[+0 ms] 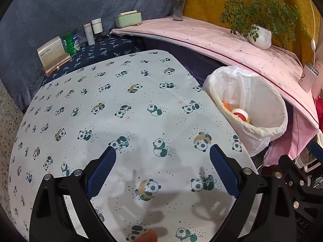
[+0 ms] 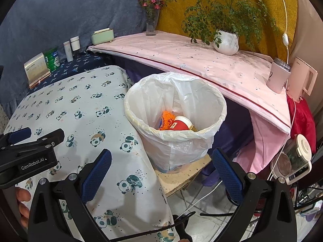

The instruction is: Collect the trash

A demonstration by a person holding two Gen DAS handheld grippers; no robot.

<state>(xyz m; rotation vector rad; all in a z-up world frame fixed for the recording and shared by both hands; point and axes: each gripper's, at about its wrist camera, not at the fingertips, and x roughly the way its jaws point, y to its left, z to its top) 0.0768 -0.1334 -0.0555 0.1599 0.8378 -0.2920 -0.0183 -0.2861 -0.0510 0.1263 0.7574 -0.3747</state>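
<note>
A bin lined with a white plastic bag (image 2: 177, 141) stands on a low wooden board beside the panda-print table (image 2: 80, 104). Inside it lie a red paper cup (image 2: 180, 124) and an orange wrapper (image 2: 166, 119). The bin also shows in the left wrist view (image 1: 260, 129), with the red cup (image 1: 240, 114) in it. My left gripper (image 1: 162, 155) is open and empty over the panda cloth (image 1: 121, 92). My right gripper (image 2: 161, 159) is open and empty, in front of the bin, at the table's right edge. The left gripper's body (image 2: 26, 151) shows at the left of the right wrist view.
A pink-covered shelf (image 2: 201, 60) behind the bin holds a potted plant (image 2: 226, 40), a flower vase (image 2: 151, 24), a mug (image 2: 278, 74) and a green box (image 2: 102, 36). Bottles (image 2: 71, 46), a green can and a card stand sit at the back left. Cables and appliances (image 2: 290, 161) lie on the floor at right.
</note>
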